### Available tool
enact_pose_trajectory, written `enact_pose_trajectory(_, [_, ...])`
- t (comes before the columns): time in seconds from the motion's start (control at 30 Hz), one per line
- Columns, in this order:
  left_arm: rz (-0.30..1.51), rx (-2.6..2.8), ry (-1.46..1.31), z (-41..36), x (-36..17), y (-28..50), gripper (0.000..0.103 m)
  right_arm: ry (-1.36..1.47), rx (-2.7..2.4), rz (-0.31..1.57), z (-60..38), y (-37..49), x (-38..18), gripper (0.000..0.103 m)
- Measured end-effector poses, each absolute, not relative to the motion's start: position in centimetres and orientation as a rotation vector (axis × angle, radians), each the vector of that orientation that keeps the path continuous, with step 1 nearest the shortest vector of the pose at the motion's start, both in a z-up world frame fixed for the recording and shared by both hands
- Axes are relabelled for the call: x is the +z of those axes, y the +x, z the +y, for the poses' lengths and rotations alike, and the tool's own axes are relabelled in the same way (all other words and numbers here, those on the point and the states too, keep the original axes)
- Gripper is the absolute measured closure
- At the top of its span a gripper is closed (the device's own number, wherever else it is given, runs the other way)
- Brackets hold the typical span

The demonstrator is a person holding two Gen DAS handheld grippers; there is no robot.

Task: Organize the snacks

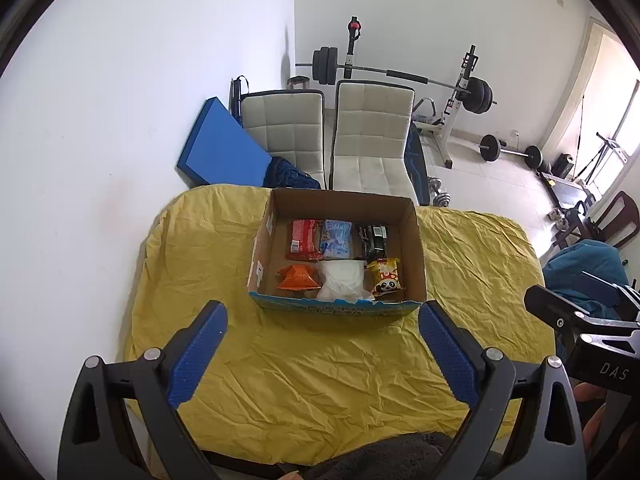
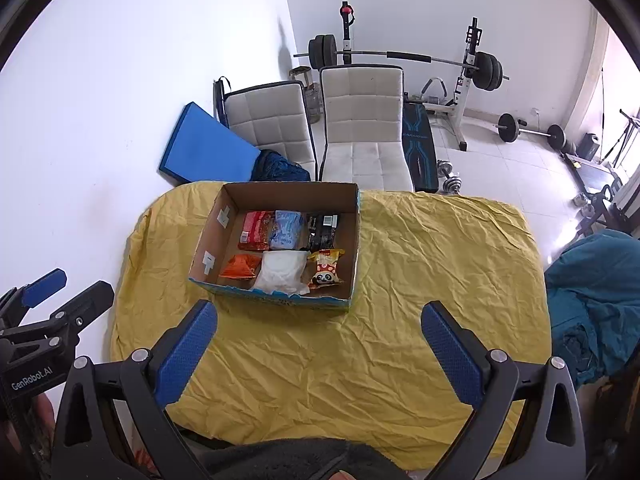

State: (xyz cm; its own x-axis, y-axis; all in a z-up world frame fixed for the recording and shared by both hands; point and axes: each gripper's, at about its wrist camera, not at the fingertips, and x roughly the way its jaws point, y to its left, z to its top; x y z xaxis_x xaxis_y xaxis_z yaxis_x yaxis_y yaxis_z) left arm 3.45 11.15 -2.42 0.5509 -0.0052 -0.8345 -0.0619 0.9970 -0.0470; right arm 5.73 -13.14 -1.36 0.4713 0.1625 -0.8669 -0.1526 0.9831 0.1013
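One box (image 1: 338, 312) near the table's (image 1: 320, 360) far edge. Six snack packs inside, in two rows of three: one red (image 1: 304, 239), one blue (image 1: 338, 239), one black (image 1: 374, 240); one orange (image 1: 298, 278), one white (image 1: 342, 280), one panda (image 1: 386, 278). Two chairs (image 1: 370, 136) behind.

We see the desk (image 1: 460, 264) draped in a wrinkled yellow cloth (image 1: 320, 368), bearing one open cardboard box (image 1: 416, 256)

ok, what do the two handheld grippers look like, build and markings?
Both match: black angular linkage frames with silver pivot bolts and blue dimple-textured finger pads. The left gripper reads "GenRobot.AI" on its body; the right gripper shows "DAS". No cables visible.
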Motion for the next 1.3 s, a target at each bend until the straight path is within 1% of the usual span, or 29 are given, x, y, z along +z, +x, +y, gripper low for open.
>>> enact_pose_trajectory(1.3, [0.982,0.042,-0.088,11.5,-2.1,2.6,0.005,0.005,0.152,1.057,-13.1,4.8,-1.2,0.000])
